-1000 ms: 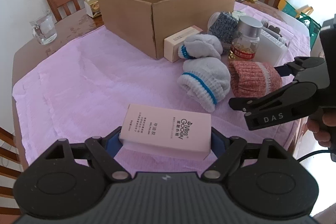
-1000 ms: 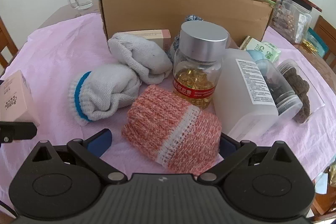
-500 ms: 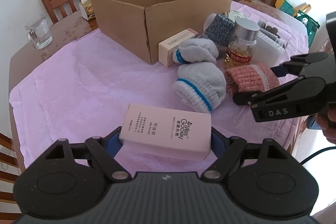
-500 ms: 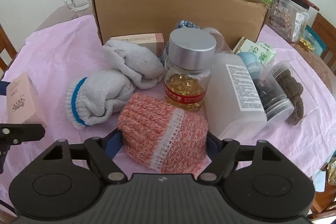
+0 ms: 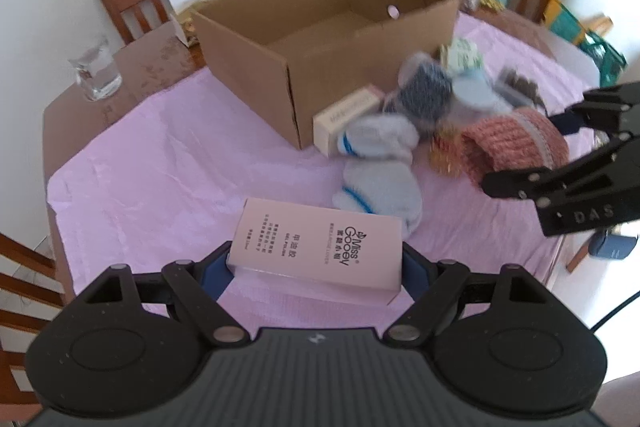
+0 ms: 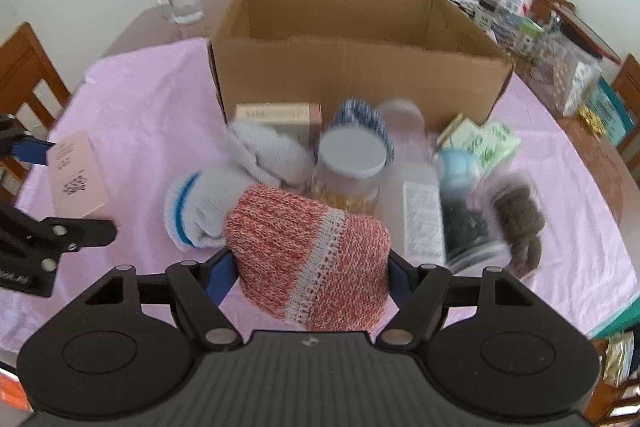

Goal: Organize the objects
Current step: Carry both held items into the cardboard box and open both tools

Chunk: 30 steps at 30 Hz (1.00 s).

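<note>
My left gripper (image 5: 316, 267) is shut on a pink Miss Gooey box (image 5: 320, 247) and holds it above the pink cloth; the box also shows in the right wrist view (image 6: 76, 175). My right gripper (image 6: 310, 267) is shut on a red knitted sock (image 6: 308, 259), lifted off the table; the sock also shows in the left wrist view (image 5: 516, 143). The open cardboard box (image 5: 328, 39) stands behind the pile and looks empty inside (image 6: 340, 15).
On the cloth lie two grey socks (image 6: 224, 195), a small pink box (image 6: 280, 115), a silver-lidded capsule bottle (image 6: 348, 167), a white bottle (image 6: 420, 211), jars (image 6: 516, 223) and a green pack (image 6: 488, 139). A glass mug (image 5: 96, 71) and chairs ring the table.
Both grippers have risen with their loads. The right gripper closed on the red sock and lifted it off the cloth. The cardboard box's inside has come into view.
</note>
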{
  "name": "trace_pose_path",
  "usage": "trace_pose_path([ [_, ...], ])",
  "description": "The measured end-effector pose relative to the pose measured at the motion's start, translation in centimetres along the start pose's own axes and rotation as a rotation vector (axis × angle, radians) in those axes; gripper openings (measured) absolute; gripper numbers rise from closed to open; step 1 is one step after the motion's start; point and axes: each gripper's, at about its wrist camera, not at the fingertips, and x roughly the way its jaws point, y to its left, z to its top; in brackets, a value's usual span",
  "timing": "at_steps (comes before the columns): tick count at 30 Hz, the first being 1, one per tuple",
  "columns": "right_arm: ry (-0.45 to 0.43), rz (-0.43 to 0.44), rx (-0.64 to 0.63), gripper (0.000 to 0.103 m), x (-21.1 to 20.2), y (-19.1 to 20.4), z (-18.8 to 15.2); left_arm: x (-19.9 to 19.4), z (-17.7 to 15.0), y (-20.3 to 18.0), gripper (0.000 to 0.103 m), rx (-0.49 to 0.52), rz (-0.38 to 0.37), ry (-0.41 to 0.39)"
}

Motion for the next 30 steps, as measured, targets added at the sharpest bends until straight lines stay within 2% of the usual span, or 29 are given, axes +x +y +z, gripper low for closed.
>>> trace_pose_path([
  [5, 0.001, 0.048, -0.045, 0.078, -1.8, -2.0, 2.9, -1.4, 3.4, -0.8, 0.083, -0.055, 0.074, -0.032],
  [12, -0.087, 0.091, -0.163, 0.078, -3.1, -5.0, 8.6, -1.1, 9.8, -1.3, 0.083, -0.129, 0.173, -0.126],
  [19, -0.121, 0.102, -0.181, 0.078, 0.9, -8.0, 15.2, 2.4, 15.8, -0.6, 0.083, -0.211, 0.205, -0.144],
  [26, -0.083, 0.102, -0.201, 0.079, 5.6, -9.7, 19.5, 4.9, 18.5, 0.5, 0.084, -0.305, 0.231, -0.143],
  [27, -0.084, 0.105, -0.206, 0.080, 6.0, -9.7, 19.8, 5.1, 18.7, 0.5, 0.092, -0.318, 0.233, -0.142],
  [28, -0.078, 0.107, -0.209, 0.086, 6.5, -9.8, 20.2, 5.4, 18.8, 0.6, 0.097, -0.332, 0.239, -0.134],
  [30, -0.078, 0.102, -0.216, 0.094, 6.9, -9.7, 20.4, 5.5, 18.9, 0.6, 0.100, -0.350, 0.254, -0.133],
])
